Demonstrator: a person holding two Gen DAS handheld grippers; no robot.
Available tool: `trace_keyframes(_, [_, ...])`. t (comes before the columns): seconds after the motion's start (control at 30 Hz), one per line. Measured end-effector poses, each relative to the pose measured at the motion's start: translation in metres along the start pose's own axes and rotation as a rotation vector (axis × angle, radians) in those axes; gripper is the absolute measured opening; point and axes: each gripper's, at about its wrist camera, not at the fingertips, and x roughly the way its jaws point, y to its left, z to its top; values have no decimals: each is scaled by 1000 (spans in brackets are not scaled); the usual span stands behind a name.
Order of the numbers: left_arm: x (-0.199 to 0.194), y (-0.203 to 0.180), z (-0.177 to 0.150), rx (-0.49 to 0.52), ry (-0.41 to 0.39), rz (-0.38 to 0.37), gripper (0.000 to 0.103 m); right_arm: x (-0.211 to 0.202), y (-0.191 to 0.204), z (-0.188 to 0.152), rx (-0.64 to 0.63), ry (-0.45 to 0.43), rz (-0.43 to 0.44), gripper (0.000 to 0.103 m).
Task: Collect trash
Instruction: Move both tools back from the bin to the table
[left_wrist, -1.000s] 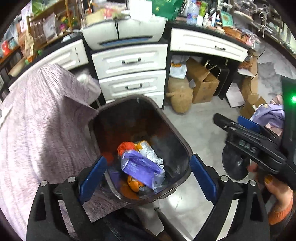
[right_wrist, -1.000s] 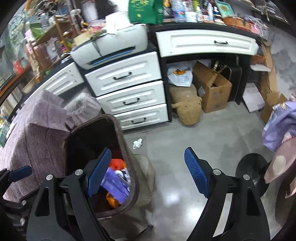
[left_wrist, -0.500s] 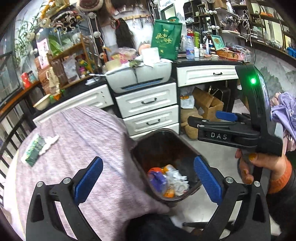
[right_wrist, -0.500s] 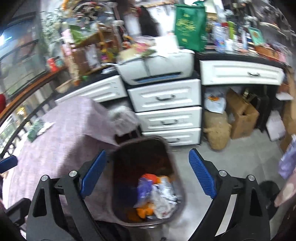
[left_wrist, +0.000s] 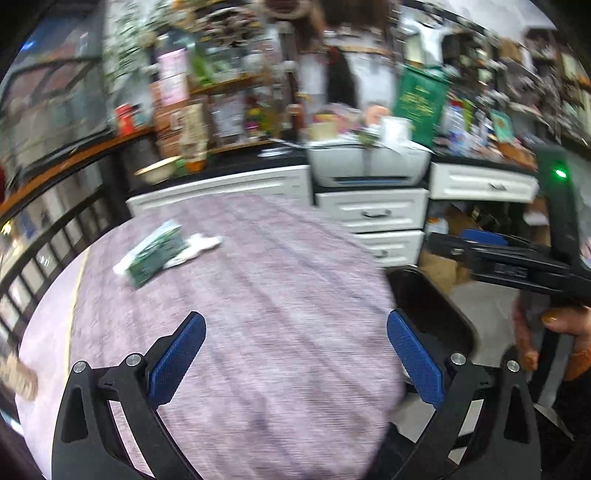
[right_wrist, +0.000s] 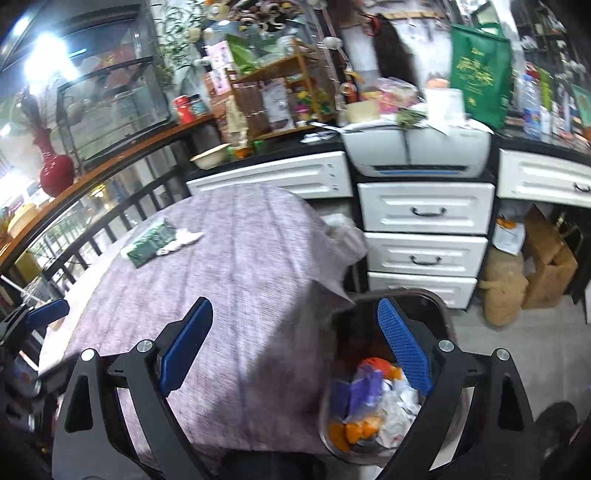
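A green packet (left_wrist: 155, 254) and a crumpled white tissue (left_wrist: 201, 244) lie on the purple-clothed table (left_wrist: 280, 280), toward its far left. My left gripper (left_wrist: 295, 325) hovers open over the cloth with nothing between its blue pads, well short of the packet. In the right wrist view the packet (right_wrist: 147, 243) and tissue (right_wrist: 181, 238) show again. My right gripper (right_wrist: 295, 310) is open and empty above the table's near edge and the dark trash bin (right_wrist: 445, 308), which holds purple, orange and white trash (right_wrist: 373, 398). The left view is blurred.
White drawers (right_wrist: 424, 214) and a printer (right_wrist: 417, 151) stand behind the table. Cardboard boxes (right_wrist: 546, 266) and a tan sack (right_wrist: 504, 291) sit on the floor to the right. A black railing (right_wrist: 110, 225) runs along the left. A hand (left_wrist: 565, 325) holds the right gripper.
Both grippers have risen and swung left, away from over the bin toward the table top. The green packet and tissue have come into view. Both stay open and empty.
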Motion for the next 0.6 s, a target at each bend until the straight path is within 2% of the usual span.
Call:
trace_keyframes(0.1, [2,33,-1,-31,23,13,97,9,20,6,-49,3,31,90])
trace_keyframes(0.2, [6,65,0,-16,33,92,97,20,39,12,-88,17,74,90])
trace_keyframes(0.37, [26,124,14,-25,119,101,97,47,70,19,-133,87,209,90])
trace_keyframes(0.53, [50,176,28,-8,129,201,97,66,91,27,-161,115,258,90])
trace_keyframes(0.6, [63,191,33,14,135,217,97,73,98,30,-176,121,263,90])
